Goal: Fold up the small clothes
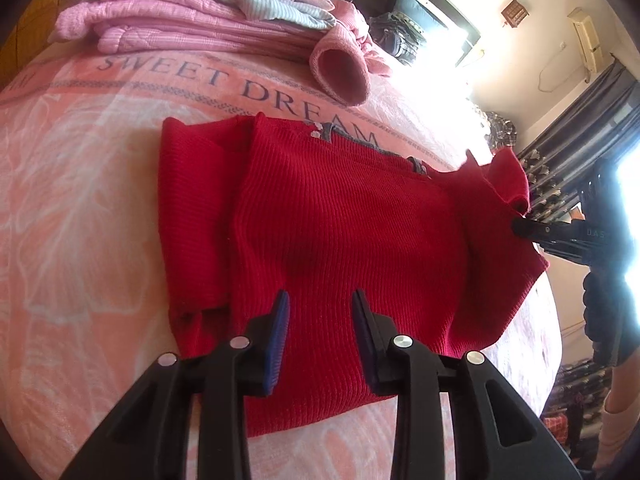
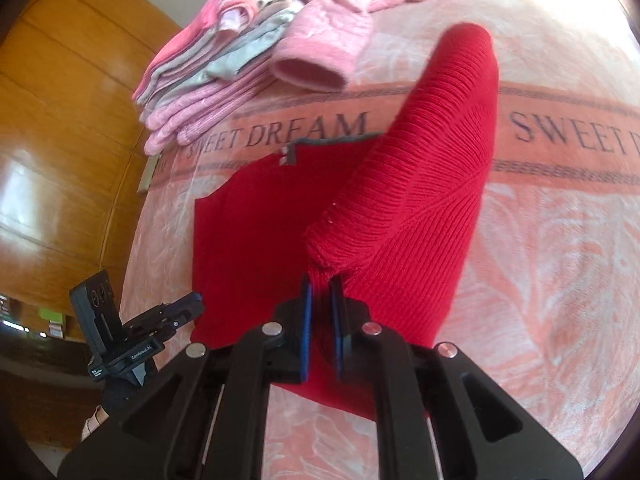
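A red ribbed sweater (image 1: 340,232) lies on the pink blanket (image 1: 80,208), its left sleeve folded in over the body. My left gripper (image 1: 320,304) hovers open over the sweater's lower part, with nothing between its blue pads. In the right wrist view my right gripper (image 2: 320,284) is shut on the cuff of the sweater's right sleeve (image 2: 424,184), lifting it off the blanket (image 2: 560,240) above the sweater body (image 2: 256,240). The same right gripper (image 1: 520,226) shows at the right edge of the left wrist view, and the left gripper (image 2: 192,304) at the lower left of the right wrist view.
A stack of folded pink and grey clothes (image 1: 192,20) sits at the far side of the blanket, with a loose pink sleeve (image 1: 340,72) hanging off it toward the sweater. The same stack (image 2: 224,80) stands before a wooden wall (image 2: 60,140). Curtains and a bright window (image 1: 600,120) are at the right.
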The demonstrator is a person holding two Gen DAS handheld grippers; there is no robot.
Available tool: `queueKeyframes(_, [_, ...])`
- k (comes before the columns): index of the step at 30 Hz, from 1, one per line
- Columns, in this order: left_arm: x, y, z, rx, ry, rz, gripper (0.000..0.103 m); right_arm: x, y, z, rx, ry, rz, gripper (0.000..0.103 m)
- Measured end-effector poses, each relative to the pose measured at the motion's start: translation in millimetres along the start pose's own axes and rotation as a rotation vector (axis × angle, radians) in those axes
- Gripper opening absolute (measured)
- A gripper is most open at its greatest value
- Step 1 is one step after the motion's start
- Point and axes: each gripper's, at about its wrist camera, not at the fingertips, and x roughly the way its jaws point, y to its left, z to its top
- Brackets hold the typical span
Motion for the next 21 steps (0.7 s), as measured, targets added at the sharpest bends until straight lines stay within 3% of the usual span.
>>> queueKeyframes(5, [-4, 17, -1, -0.039, -0.003, -0.007, 0.033, 62, 45, -3, -0.078, 0.094, -0.034, 0.008])
queueKeyframes(8, [-2, 27, -1, -0.064, 0.003, -0.011, 0.034, 86, 52, -8, -0.082, 0.15, -0.039, 0.015])
queueKeyframes(11, [-3, 32, -2, -0.075, 0.006, -0.014, 0.034, 71, 60, -11, -0.127, 0.119, -0.029, 0.03])
queueKeyframes(17, [-14, 23, 3, -0.087, -0.01, -0.052, 0.036, 13, 66, -32, -0.209, 0.05, -0.048, 0.048])
queueKeyframes(21, [-17, 6, 8, -0.077, -0.016, -0.084, 0.041, 6, 65, -57, -0.28, 0.064, -0.065, 0.059])
